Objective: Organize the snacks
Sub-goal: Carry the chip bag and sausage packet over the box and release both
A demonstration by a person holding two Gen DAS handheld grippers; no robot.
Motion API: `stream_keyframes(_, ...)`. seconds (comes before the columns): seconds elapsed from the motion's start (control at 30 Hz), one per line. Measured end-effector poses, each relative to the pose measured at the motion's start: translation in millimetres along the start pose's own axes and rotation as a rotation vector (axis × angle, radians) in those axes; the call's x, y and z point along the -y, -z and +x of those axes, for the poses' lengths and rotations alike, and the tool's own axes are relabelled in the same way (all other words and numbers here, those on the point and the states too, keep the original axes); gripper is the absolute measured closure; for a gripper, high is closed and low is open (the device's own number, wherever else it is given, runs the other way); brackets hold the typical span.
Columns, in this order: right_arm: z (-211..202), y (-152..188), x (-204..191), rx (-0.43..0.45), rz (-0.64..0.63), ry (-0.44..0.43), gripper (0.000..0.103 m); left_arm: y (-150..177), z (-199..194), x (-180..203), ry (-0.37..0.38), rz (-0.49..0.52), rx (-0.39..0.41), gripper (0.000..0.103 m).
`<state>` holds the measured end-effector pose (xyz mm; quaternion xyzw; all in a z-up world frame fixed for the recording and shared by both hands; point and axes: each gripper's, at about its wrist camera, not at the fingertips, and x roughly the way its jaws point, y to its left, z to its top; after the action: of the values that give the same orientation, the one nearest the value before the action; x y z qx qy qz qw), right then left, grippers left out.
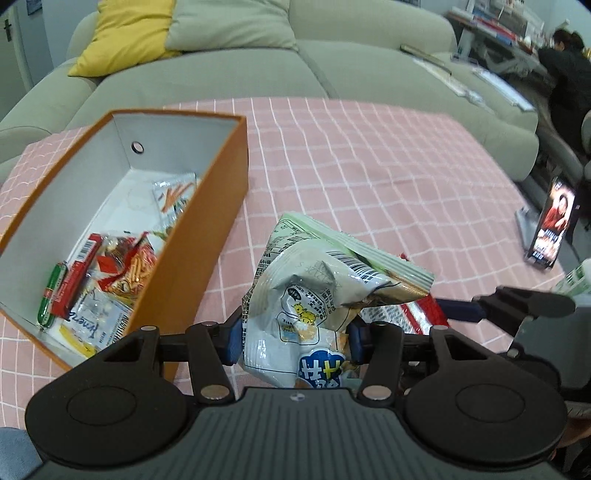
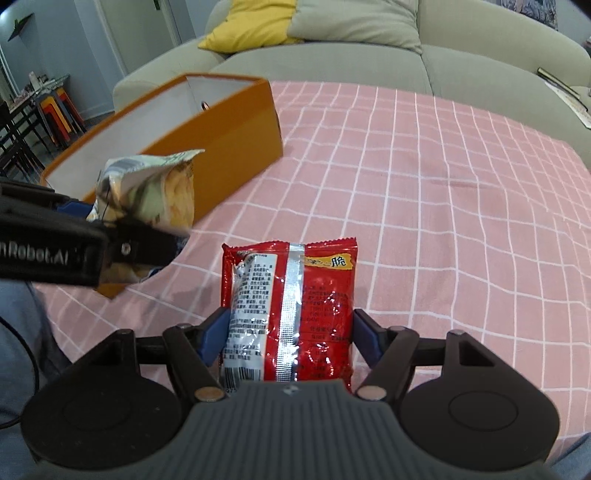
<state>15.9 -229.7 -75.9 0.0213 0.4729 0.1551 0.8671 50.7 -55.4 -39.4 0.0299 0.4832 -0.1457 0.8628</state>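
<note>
My left gripper [image 1: 295, 339] is shut on a crumpled white-and-green snack bag [image 1: 314, 280], held above the pink checked tablecloth [image 1: 369, 177] just right of the orange box [image 1: 207, 236]. Several snack packets [image 1: 110, 266] lie inside the box. My right gripper [image 2: 290, 332] is shut on a red snack packet [image 2: 317, 291], its silver seam facing up. In the right wrist view the left gripper [image 2: 110, 225] and its pale bag [image 2: 155, 184] hang in front of the orange box [image 2: 229, 147]. One right gripper finger [image 1: 517, 306] and the red packet's edge [image 1: 424, 314] show behind the bag.
A grey-green sofa [image 1: 332, 62] with a yellow cushion [image 1: 125, 33] runs along the table's far side. A phone on a stand [image 1: 550, 225] sits at the table's right edge. A person sits at a desk [image 1: 569, 62] far right. Stacked stools [image 2: 59, 110] stand far left.
</note>
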Motion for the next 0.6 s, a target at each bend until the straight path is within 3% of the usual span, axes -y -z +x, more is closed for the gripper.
stream_keyframes(0.3, -26, -18, -23, 0.066, -0.049, -0.025, 0.035, -12, -34, -23, -0.007, -0.023, 0.071, 0.044)
stream_keyframes(0.6, -29, -66, -59, 0.136, -0.175, -0.057, 0.035, -37, -56, -67, -0.061, -0.037, 0.117, 0.044)
